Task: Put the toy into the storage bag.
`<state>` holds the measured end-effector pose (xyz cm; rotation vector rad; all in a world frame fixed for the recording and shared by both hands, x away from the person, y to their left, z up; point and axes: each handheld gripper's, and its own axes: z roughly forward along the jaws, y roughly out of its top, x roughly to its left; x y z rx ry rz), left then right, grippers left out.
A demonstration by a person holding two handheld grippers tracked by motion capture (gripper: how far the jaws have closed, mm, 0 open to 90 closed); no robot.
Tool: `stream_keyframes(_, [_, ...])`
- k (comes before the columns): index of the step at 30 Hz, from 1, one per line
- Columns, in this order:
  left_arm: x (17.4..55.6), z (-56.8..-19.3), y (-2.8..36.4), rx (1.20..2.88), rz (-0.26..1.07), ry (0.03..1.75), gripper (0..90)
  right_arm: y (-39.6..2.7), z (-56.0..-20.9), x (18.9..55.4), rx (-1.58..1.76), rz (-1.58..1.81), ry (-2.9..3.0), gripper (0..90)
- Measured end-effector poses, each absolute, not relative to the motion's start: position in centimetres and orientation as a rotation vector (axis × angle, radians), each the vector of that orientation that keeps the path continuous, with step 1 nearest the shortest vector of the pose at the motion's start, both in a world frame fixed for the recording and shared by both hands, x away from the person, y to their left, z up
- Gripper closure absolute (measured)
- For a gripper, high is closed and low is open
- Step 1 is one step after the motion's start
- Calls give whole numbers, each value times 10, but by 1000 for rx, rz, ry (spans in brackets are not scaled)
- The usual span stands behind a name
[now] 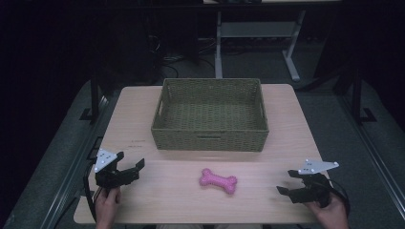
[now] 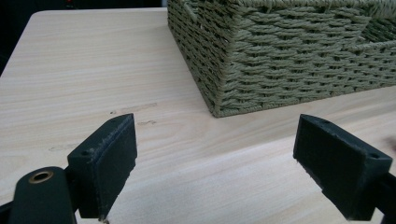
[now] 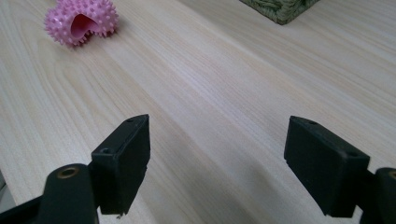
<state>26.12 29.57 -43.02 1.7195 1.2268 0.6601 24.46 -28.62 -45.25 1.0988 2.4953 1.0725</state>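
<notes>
A pink spiky rubber dog-bone toy [image 1: 218, 181] is lying flat on the pale wooden table [image 1: 167, 191], just in front of the rectangular olive-green woven basket [image 1: 210, 137] and about midway between the two hands, touching neither. The left gripper [image 1: 134, 168] is resting near the table's left front corner with its jaws spread wide and nothing between them, and the right gripper [image 1: 287, 182] is sitting near the right front corner, its jaws likewise standing wide apart and empty, pointing in toward the toy. The work in hand is most likely picking the bone up and placing it in the basket, and the right gripper looks the better placed for it. To do this well, the person should be coming in low across the bone's narrow waist rather than its knobbed ends, keeping the jaws wide until they are straddling it, then closing gently, since the soft spikes may be giving way and letting it slip. The high view is giving the whole layout, including the basket's empty inside. The right gripper view is showing the toy [image 3: 81, 22] up close, end-on, with its hollow end and spikes, and a corner of the basket [image 3: 280, 9]. The left gripper view is facing the basket's woven corner [image 2: 224, 70] and faint marks on the tabletop.
</notes>
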Motion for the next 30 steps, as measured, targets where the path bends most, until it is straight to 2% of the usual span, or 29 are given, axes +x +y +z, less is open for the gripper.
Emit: stream_keyframes(30, [257, -429, 301, 1704, 669, 1227, 130, -243, -436, 251, 944, 1051, 2665, 205])
